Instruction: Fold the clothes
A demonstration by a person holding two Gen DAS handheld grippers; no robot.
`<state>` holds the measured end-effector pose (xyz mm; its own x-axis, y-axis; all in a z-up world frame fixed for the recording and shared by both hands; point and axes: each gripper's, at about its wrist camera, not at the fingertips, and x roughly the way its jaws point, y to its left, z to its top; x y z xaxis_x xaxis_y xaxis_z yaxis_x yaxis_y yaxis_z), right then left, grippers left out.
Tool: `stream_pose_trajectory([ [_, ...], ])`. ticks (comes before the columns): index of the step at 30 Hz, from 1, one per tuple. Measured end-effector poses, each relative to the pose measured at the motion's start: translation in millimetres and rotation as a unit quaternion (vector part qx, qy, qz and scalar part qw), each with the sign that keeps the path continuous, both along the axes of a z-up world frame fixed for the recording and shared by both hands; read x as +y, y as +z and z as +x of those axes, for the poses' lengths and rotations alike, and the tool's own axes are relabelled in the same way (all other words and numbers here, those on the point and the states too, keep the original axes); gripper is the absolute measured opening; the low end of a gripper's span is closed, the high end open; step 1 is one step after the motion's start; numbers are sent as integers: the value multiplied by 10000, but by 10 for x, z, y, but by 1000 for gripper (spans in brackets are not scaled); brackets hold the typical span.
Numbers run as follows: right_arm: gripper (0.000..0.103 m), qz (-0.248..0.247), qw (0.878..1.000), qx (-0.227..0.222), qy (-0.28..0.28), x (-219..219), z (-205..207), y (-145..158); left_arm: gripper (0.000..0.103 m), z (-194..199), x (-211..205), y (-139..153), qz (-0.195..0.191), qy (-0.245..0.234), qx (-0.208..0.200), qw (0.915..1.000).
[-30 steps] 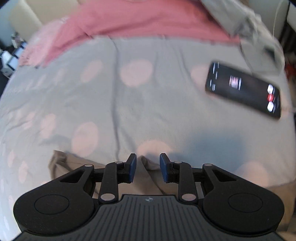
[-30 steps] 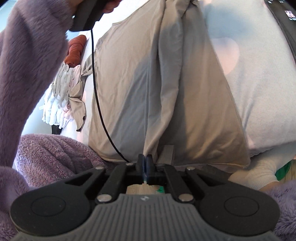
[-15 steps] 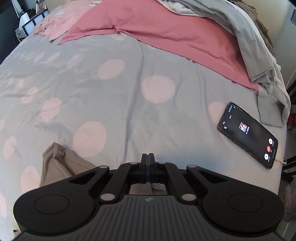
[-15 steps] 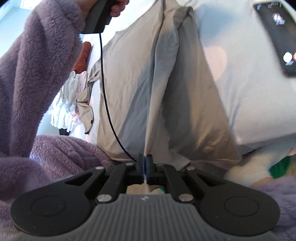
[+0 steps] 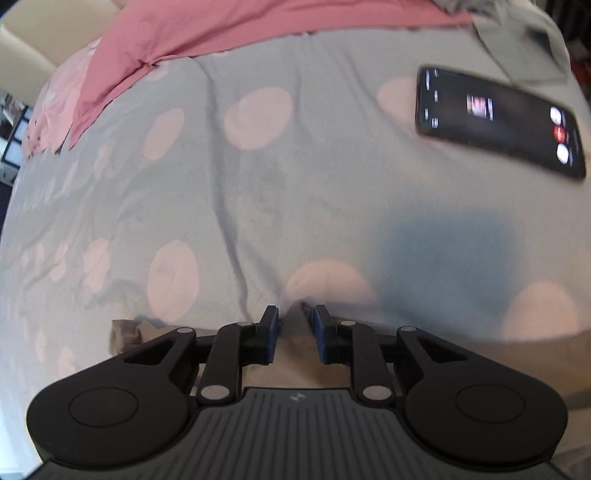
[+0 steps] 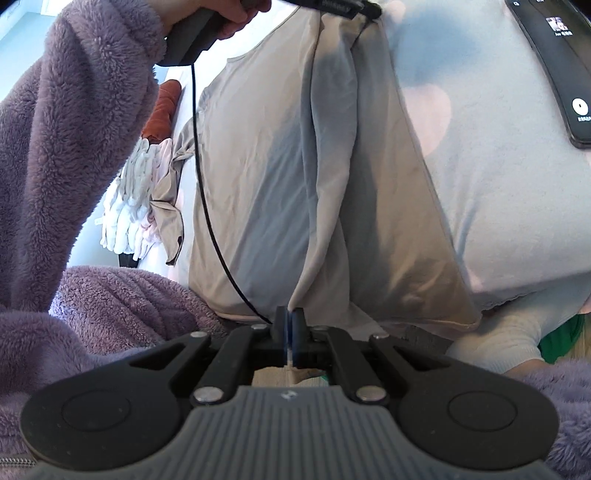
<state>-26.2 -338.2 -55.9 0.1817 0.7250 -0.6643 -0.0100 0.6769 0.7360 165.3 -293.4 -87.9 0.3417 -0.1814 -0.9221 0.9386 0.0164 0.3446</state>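
Note:
A beige garment [image 6: 258, 166] lies spread on a grey bedspread with pink dots [image 5: 295, 184], a long fold running down its middle. In the left wrist view my left gripper [image 5: 294, 317] points steeply down at the garment's far edge [image 5: 295, 354]. Its jaws are opening, and a small peak of beige cloth stands between the pads without being pressed. My right gripper [image 6: 289, 317] is shut on the garment's near hem, where the fold ends. A person's hand [image 6: 221, 14] holds the left gripper's handle at the top of the right wrist view.
A black phone [image 5: 498, 118] with its screen lit lies on the bedspread to the right. A pink garment [image 5: 221, 29] and a grey one [image 5: 517, 37] lie at the far side. A purple fleece sleeve [image 6: 74, 129], a black cable [image 6: 207, 203] and white gloves [image 6: 129, 203] fill the left.
The left gripper's jaws stood apart, then shut with the gripper raised higher above the bed. Now it is low over the cloth again with jaws parted. The right gripper stays shut on the hem.

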Motion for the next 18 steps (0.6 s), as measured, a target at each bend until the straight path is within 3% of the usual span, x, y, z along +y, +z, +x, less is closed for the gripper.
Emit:
stream_pose_trajectory([
  [2,3,-5,10000,5,10,-2,-2,-17,4,56,17,-2,-56,144,146,9998],
  [6,3,-3,10000,-4,9,-40,-19,-4,2,187,52,93,-451,602,530,9958],
  [8,3,98,9999,-28,-51,-93,-26,68,2,331,91,193,-727,1086,866,9876],
  [12,3,402,9990,-168,-114,-220,-38,314,1,605,192,324,-1214,1970,1357,9634],
  [15,2,10,10000,-78,-19,-361,-54,385,1,727,230,338,-1475,2371,1562,9474],
  [18,3,-226,9991,351,-95,-430,-56,194,1,730,232,291,-1601,2553,1558,9407],
])
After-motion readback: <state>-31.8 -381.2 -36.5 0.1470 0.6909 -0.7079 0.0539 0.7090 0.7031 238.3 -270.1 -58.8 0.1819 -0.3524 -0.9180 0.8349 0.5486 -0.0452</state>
